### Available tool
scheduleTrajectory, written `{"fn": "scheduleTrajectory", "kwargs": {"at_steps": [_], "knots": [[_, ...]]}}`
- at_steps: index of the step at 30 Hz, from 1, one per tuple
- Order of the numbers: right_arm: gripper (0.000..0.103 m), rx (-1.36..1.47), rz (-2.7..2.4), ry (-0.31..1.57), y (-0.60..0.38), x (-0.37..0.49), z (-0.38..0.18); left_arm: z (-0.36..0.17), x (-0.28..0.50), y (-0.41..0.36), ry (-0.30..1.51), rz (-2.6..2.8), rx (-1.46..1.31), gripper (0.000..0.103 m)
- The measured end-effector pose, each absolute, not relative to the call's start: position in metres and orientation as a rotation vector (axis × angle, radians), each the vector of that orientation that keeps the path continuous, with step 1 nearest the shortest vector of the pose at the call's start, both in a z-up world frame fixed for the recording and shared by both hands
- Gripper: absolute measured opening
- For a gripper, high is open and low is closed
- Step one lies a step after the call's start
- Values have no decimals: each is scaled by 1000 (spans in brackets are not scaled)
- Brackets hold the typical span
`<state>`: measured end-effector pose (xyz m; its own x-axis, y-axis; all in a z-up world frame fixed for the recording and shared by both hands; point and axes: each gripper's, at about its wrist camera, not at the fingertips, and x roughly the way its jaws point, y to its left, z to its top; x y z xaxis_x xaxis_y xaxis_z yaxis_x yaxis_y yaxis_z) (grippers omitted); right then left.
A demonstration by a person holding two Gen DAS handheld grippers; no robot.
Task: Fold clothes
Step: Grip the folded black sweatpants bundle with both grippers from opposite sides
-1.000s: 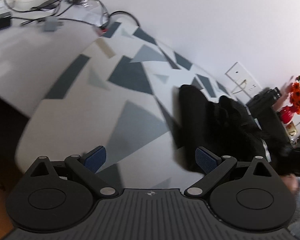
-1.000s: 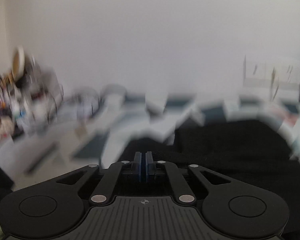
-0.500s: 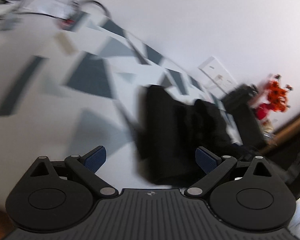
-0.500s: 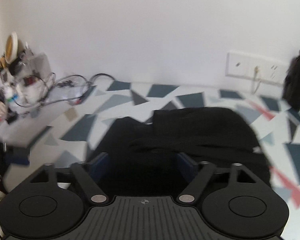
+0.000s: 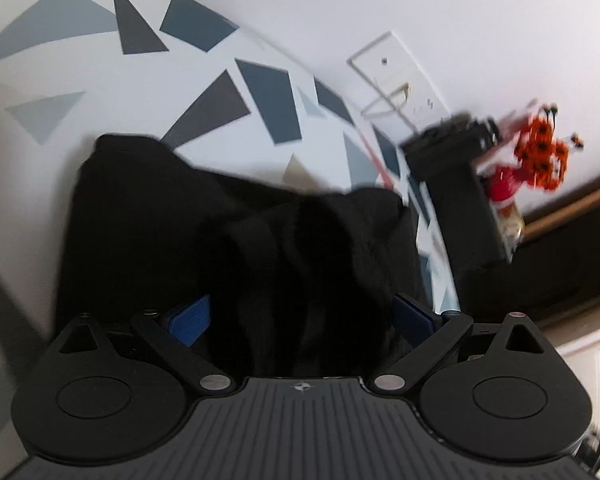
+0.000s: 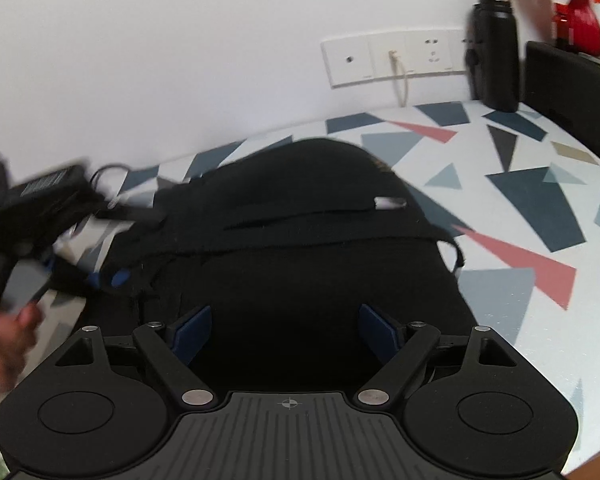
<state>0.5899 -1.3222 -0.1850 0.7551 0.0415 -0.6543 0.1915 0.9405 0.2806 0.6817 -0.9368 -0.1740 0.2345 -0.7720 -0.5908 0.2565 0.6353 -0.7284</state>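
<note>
A black garment (image 5: 260,220) lies crumpled and partly folded on the table with the grey and red triangle pattern (image 5: 260,92). My left gripper (image 5: 302,312) is open, its blue pads wide apart over the cloth's near edge, pressing on nothing. In the right wrist view the same garment (image 6: 300,208) fills the middle of the table (image 6: 540,200). My right gripper (image 6: 286,320) hangs just above it, its jaws opening, with only flat cloth beneath them. The left gripper (image 6: 116,278) shows blurred at the garment's left edge, held by a hand (image 6: 4,332).
A black bottle (image 6: 494,48) stands by the wall sockets (image 6: 392,60), with a cable hanging from one. A red vase of orange flowers (image 5: 540,156) sits on a black box (image 6: 572,92) at the far right. The table's front edge runs at the lower right.
The left gripper swept across the table to the garment, staying open. The right gripper went from shut to wide open and moved in over the cloth.
</note>
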Motion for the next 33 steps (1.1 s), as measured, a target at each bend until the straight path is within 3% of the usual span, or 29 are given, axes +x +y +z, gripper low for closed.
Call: {"fn": "scheduleTrajectory", "kwargs": {"at_steps": [2, 5, 14, 15, 16, 18, 25, 29, 33], "knots": [[80, 353, -71, 726, -1326, 590, -187, -171, 688, -939, 1107, -745, -605, 86], [79, 402, -22, 741, -1332, 593, -184, -150, 695, -941, 1034, -799, -641, 85], [83, 232, 31, 841, -1310, 620, -191, -157, 699, -947, 1016, -656, -465, 90], [83, 222, 41, 842, -1311, 620, -190, -153, 692, -943, 999, -657, -458, 95], [86, 231, 62, 843, -1315, 618, -188, -149, 685, -938, 982, -658, -451, 99], [102, 263, 106, 838, -1325, 613, -182, -140, 668, -926, 943, -642, -384, 102], [102, 305, 39, 699, -1385, 593, -163, -156, 642, -875, 1057, -592, -302, 102], [102, 391, -22, 764, -1410, 616, -184, -183, 634, -868, 1128, -544, -363, 102], [102, 463, 14, 799, -1417, 634, -207, -184, 628, -884, 1084, -561, -300, 103]]}}
